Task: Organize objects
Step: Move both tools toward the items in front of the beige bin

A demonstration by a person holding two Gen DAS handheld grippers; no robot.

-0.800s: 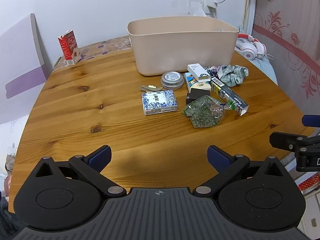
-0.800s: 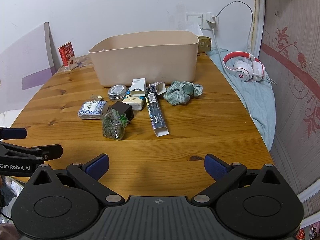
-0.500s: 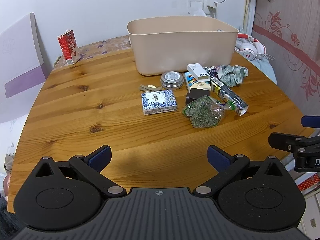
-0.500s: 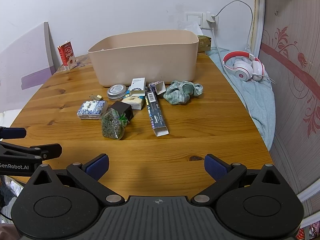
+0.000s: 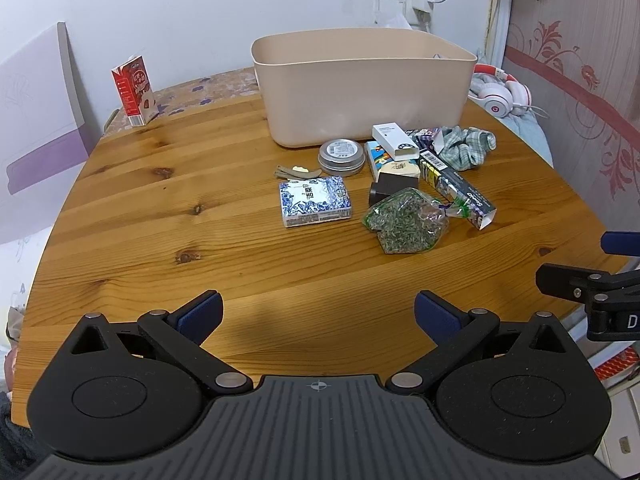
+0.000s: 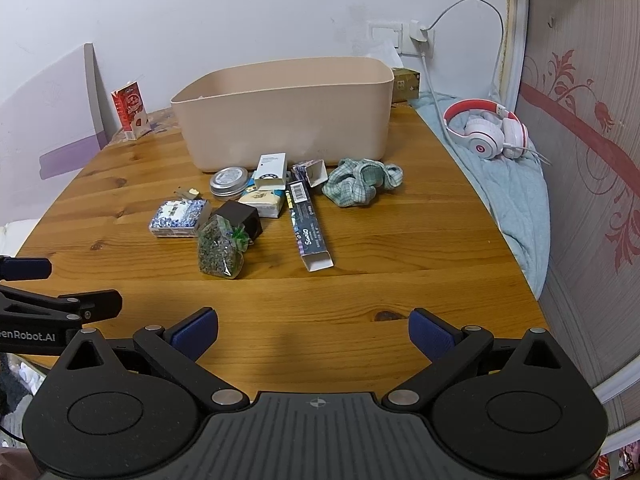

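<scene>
Two tongs spread, nothing pinched

Desk carries beige bin toward its far edge, clutter just before it. Left gripper and right gripper hover over the near edge. Best start: herb bag, nearest, pinched at its middle

Showing even, soft indoor lighting from above in both views, moderately bright with a cool cast on the wall. Casting faint, diffuse shadows on the table just ahead of the left gripper and the right gripper, toward 12 o'clock. Producing mild sheen on the round tin. Bending straight lines at 3 and 9 o'clock; darkening the corners. Staying sharp centrally, softening slightly toward the rim.
</scene>
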